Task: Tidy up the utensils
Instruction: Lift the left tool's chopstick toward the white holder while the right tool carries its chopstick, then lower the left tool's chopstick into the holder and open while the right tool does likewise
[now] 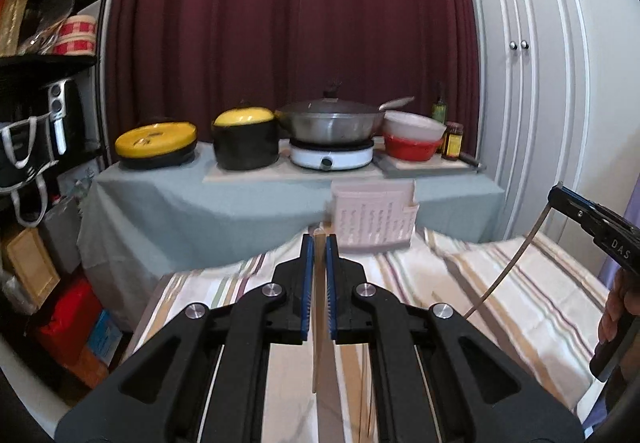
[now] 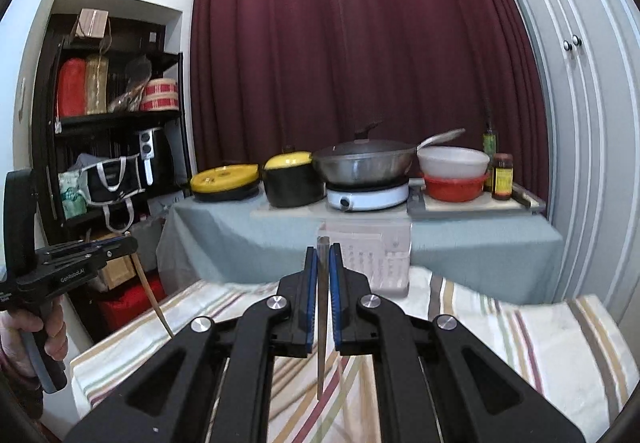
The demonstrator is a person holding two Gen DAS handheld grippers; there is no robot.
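The left tool is clenched on a thin wooden stick, probably a chopstick, which runs upright between its blue pads. The right tool is clenched on a slim grey metal utensil, held the same way; its working end cannot be identified. Each tool is carried by one hand of a person: the left hand and the right hand.

Legible writing: "GenRoboAI" on the side of the left tool, and "DAS" on the side of the right tool. The jar labels are too small to read.

Count: two tools, two utensils, one pale slotted utensil holder standing just ahead of both tools on a striped cloth.

The tabletop behind carries a grey-green cloth and holds two black pots with yellow lids, one lidded wok on a white hotplate, one white bowl stacked on one red bowl, one dark jar and one green bottle.

A maroon curtain hangs behind. A black shelf unit stands at left, white cupboard doors at right.
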